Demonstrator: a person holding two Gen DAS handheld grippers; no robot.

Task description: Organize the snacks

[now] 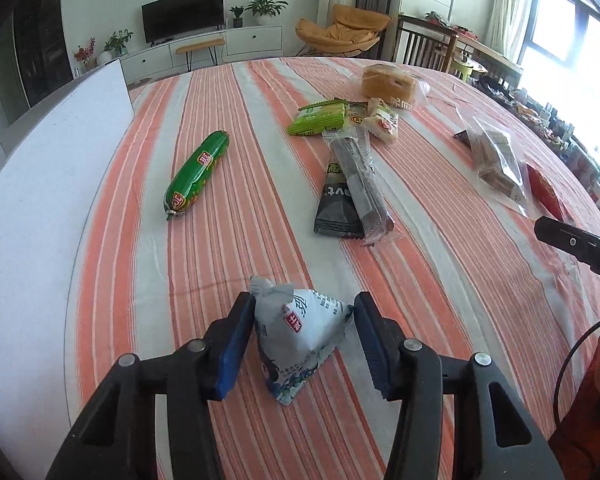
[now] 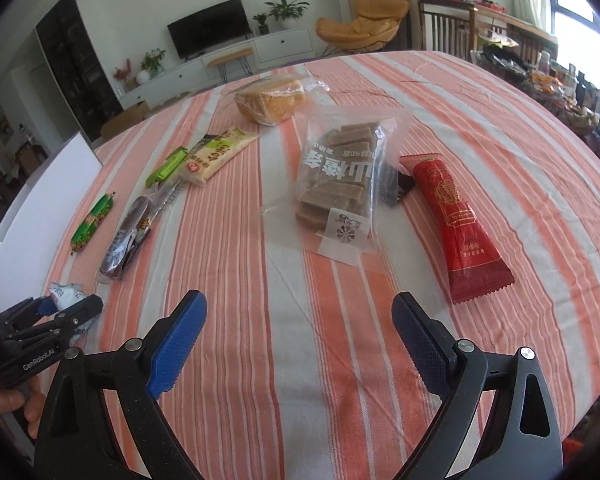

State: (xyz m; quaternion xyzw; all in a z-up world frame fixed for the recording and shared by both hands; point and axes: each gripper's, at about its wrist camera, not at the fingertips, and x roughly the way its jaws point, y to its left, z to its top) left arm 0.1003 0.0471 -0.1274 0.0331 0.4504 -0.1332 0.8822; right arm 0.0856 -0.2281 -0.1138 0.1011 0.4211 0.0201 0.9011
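Both wrist cameras look steeply down, close over the striped tablecloth (image 1: 260, 208), sharing its scattered snacks

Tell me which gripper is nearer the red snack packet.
Right. The right gripper hovers open over the striped cloth with the red snack packet just ahead of its right finger. The left gripper is farther off, closed around the white triangular packet.

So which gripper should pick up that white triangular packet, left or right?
Left. The left gripper already has its blue pads on both sides of the white triangular packet; the right gripper stands open over bare tablecloth.
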